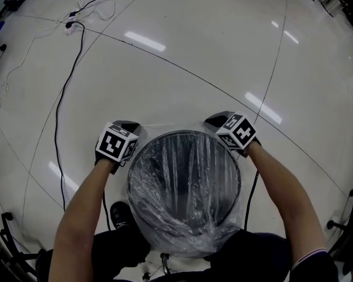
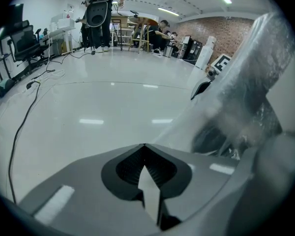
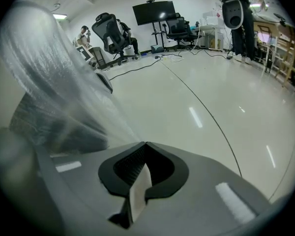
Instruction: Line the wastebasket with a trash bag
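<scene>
A round dark wastebasket (image 1: 142, 200) stands on the floor between my arms in the head view. A clear trash bag (image 1: 185, 181) lines its inside and folds out over the rim. My left gripper (image 1: 128, 126) sits at the rim's far left, shut on a strip of the bag's edge (image 2: 150, 193). At the rim's far right my right gripper (image 1: 219, 121) is shut on the bag film (image 3: 137, 191) too. The stretched bag (image 2: 236, 97) fills the right of the left gripper view, and the bag (image 3: 44, 77) fills the left of the right gripper view.
A black cable (image 1: 63, 93) runs across the glossy white floor (image 1: 194, 51) at the left. Office chairs (image 3: 110, 36) and a screen stand far back in the right gripper view. People (image 2: 101, 9) and tables are at the far wall in the left gripper view.
</scene>
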Demonstrator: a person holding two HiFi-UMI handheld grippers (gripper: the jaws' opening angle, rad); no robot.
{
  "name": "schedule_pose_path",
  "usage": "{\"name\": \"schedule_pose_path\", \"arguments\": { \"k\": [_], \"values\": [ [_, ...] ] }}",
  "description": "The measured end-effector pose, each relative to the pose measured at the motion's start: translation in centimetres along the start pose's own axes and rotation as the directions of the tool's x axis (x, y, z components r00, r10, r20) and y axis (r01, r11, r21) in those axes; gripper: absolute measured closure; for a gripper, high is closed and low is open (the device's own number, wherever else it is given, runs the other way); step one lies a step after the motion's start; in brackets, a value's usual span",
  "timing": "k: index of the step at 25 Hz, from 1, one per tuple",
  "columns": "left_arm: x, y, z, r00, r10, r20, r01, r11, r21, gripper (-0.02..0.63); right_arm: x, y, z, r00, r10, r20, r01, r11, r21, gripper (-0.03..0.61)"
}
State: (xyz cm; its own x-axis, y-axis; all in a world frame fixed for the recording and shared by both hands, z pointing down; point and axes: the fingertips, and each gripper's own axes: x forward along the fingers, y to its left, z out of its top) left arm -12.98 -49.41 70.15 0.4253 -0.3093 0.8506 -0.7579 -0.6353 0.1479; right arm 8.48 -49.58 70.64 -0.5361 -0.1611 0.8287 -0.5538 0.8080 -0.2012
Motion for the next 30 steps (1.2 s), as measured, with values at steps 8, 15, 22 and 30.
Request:
{"name": "schedule_pose_path", "arguments": {
  "k": [8, 15, 22, 30],
  "values": [
    [0.6, 0.3, -0.7, 1.0, -0.003, -0.009, 0.003, 1.0, -0.008, 0.603, 0.8, 0.3, -0.5, 1.0, 0.012, -0.021, -0.012, 1.0, -0.003, 0.577],
    [0.6, 0.2, -0.7, 1.0, -0.021, 0.012, 0.022, 0.999, -0.048, 0.601, 0.8, 0.0, -0.6, 1.0, 0.02, -0.004, -0.02, 0.999, 0.036, 0.574],
    [-1.2, 0.4, 0.3, 0.998, -0.024, 0.051, 0.028, 0.997, -0.071, 0.485, -1.3, -0.2, 0.9, 0.997, 0.021, 0.081, -0.029, 0.994, 0.105, 0.457],
    [-6.3, 0.6, 3.0, 0.993, 0.039, 0.111, -0.037, 0.999, -0.015, 0.48, -7.7, -0.8, 4.1, 0.975, -0.079, 0.208, 0.053, 0.99, 0.128, 0.456]
  ]
}}
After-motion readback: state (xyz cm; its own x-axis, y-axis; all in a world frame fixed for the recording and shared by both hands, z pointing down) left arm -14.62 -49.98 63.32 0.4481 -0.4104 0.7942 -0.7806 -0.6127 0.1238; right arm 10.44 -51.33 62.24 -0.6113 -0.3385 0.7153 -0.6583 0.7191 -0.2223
